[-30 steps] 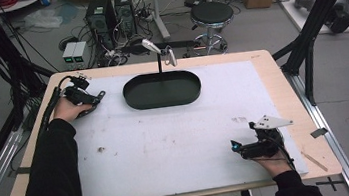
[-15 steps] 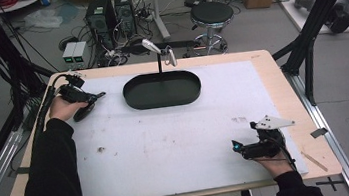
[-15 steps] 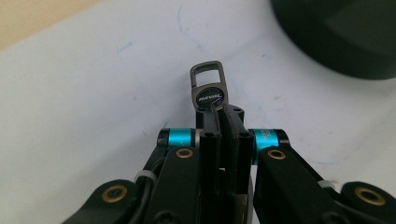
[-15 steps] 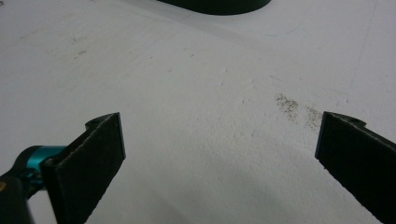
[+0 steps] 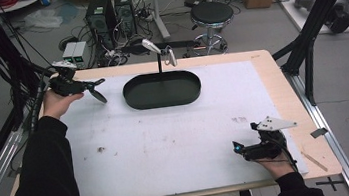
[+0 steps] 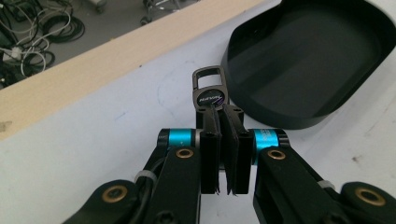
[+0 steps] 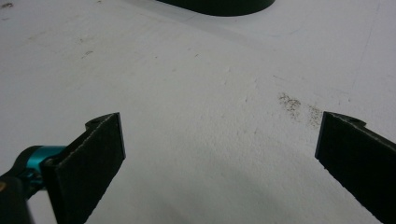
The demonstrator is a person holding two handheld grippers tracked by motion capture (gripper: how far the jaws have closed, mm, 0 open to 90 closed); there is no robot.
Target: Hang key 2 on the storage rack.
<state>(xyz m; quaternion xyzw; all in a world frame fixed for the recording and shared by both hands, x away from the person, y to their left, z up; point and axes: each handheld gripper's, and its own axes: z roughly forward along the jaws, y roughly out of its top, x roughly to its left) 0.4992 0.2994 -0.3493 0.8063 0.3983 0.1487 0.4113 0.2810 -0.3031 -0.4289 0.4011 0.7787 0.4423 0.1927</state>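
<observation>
**Left gripper clamped on a small black key-fob tag; right gripper idle and spread**

Item one: your left gripper (image 5: pixel 92 90), at the far left of the table (image 5: pixel 281 85), held above the white mat (image 5: pixel 177 138). In the left gripper view its jaws are pinched together on a small black tag (image 6: pixel 209 91) with a rectangular loop at its far end and a round face bearing pale lettering too small to read. The tag sticks out beyond the jaw tips, clear of the mat. From above, it shows as a dark sliver at the gripper's tip.

Item two: a black oval tray (image 5: pixel 162 90), just beside the held tag on its right, at the far middle of the mat. Its near wall (image 6: pixel 280 112) fills the upper right of the left gripper view.

Item three: your right gripper (image 5: pixel 239 148), resting low on the mat at the near right corner, well apart from the tray. Its jaws stand wide apart with bare mat (image 7: pixel 210 140) between them.

Item four: a small stand with a lamp-like head (image 5: pixel 156 50), behind the tray.
</observation>
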